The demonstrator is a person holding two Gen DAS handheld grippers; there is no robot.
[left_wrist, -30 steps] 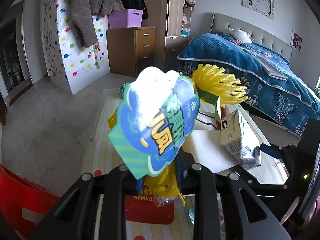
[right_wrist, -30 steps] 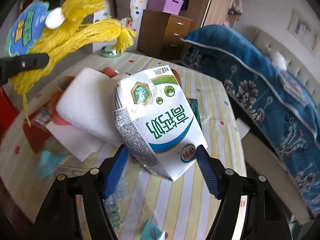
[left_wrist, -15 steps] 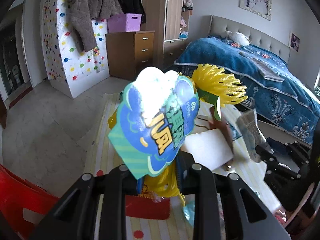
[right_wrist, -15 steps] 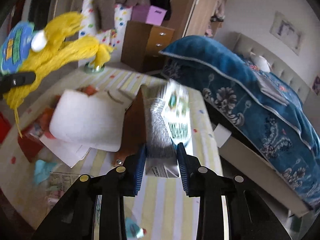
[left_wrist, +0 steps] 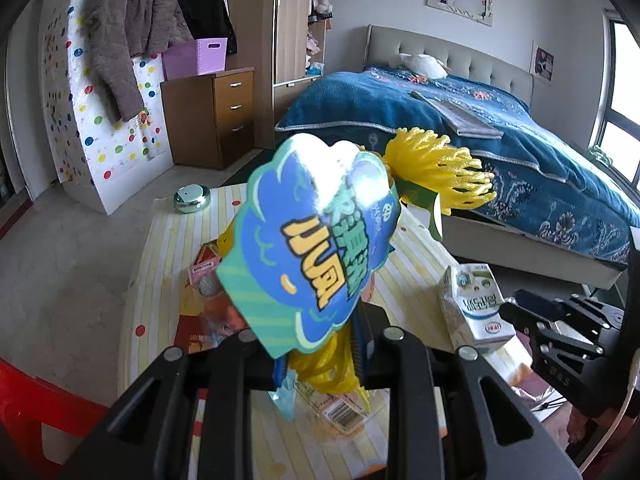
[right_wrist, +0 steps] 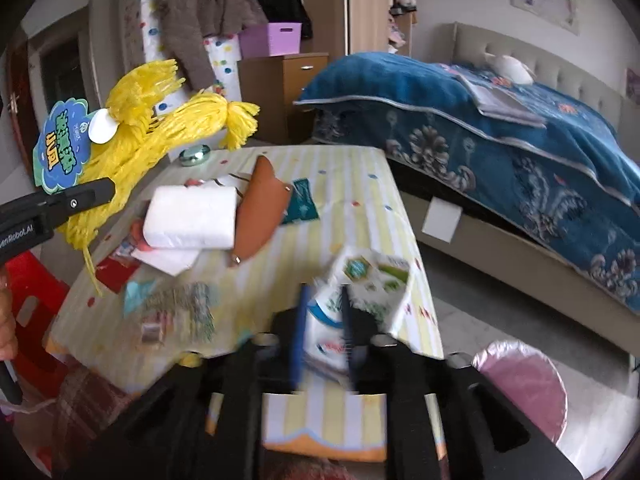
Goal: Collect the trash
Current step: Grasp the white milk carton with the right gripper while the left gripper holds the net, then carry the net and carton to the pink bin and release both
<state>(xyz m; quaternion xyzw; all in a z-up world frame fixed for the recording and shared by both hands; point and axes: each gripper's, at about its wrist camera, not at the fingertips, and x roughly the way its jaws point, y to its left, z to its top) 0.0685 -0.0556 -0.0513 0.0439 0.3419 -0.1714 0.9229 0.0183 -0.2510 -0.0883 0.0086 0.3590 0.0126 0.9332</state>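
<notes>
My left gripper [left_wrist: 320, 344] is shut on a yellow string bundle [left_wrist: 436, 168] with a blue-green card label [left_wrist: 316, 248], held above the striped table [left_wrist: 176, 240]. The right wrist view shows the bundle [right_wrist: 160, 136] at upper left, in the left gripper [right_wrist: 80, 200]. My right gripper [right_wrist: 324, 320] grips a white-and-green milk carton [right_wrist: 368, 280], creased, between its blue pads over the table's near right corner. Its jaws are opening a little, with the carton still between them. In the left wrist view the carton [left_wrist: 476, 304] hangs at the right gripper [left_wrist: 520, 312].
A pink-lined bin [right_wrist: 520, 392] stands on the floor right of the table. On the cloth lie a white tissue pack [right_wrist: 192, 220], a brown pouch [right_wrist: 260, 208], wrappers [right_wrist: 180, 304] and a metal tin [left_wrist: 191, 199]. A red stool [left_wrist: 32, 400] is at left, a bed [right_wrist: 500, 128] at right.
The right gripper closed on the carton, squashed it and carried it from mid-table to the near right corner. The left gripper drifted with the yellow bundle still in it.
</notes>
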